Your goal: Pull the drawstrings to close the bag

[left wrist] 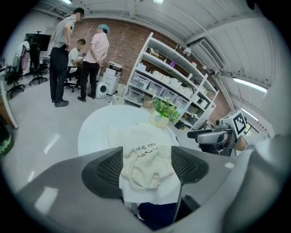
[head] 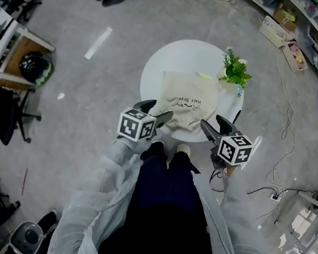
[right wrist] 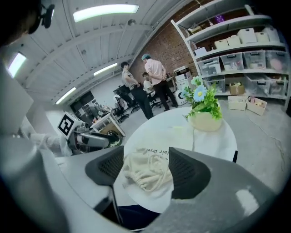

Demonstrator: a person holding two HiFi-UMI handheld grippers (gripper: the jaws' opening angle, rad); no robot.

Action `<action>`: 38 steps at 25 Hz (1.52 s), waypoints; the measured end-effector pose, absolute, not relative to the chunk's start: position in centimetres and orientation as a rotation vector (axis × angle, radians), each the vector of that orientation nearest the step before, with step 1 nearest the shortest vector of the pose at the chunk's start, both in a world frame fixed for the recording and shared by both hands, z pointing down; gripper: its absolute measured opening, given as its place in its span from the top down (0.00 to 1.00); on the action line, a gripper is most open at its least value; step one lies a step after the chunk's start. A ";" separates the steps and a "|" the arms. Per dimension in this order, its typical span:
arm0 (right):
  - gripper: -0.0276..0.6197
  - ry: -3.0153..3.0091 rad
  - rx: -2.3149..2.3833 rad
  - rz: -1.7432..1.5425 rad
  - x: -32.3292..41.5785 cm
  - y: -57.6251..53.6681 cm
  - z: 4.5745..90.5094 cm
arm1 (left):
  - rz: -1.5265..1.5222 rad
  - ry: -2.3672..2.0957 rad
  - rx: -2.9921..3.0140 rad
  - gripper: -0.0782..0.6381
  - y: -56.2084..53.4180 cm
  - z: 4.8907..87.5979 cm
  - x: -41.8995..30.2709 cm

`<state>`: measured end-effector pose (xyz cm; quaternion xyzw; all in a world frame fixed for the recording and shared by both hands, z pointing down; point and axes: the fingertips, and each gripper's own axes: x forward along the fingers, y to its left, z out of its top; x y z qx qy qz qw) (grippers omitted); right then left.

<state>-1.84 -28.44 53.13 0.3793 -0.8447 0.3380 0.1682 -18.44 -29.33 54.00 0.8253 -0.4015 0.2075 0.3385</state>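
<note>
A cream cloth drawstring bag (head: 186, 101) is being carried by a round white table (head: 154, 71), its gathered mouth lying at the near edge. A green potted plant (head: 233, 72) is being borne near the right edge, behind the bag. The left gripper (head: 158, 111) and right gripper (head: 214, 123) are being held just off the near edge, flanking the mouth without touching it.

Left tool (head: 157, 110) and right tool (head: 212, 122), jaws wide apart, gripping nothing, angled downward.
</note>
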 end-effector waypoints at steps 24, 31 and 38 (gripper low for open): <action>0.95 -2.569 1.426 0.574 1.8 -26.3 42.0 | 0.268 -1.212 2.485 0.87 -27.7 43.6 -18.5; 0.95 -2.549 1.446 0.560 3.0 -26.3 42.4 | 0.228 -1.199 2.467 0.87 -27.6 44.0 -17.2; 0.95 -2.548 1.439 0.575 2.7 -26.0 42.9 | 0.236 -1.195 2.462 0.87 -27.2 44.1 -16.9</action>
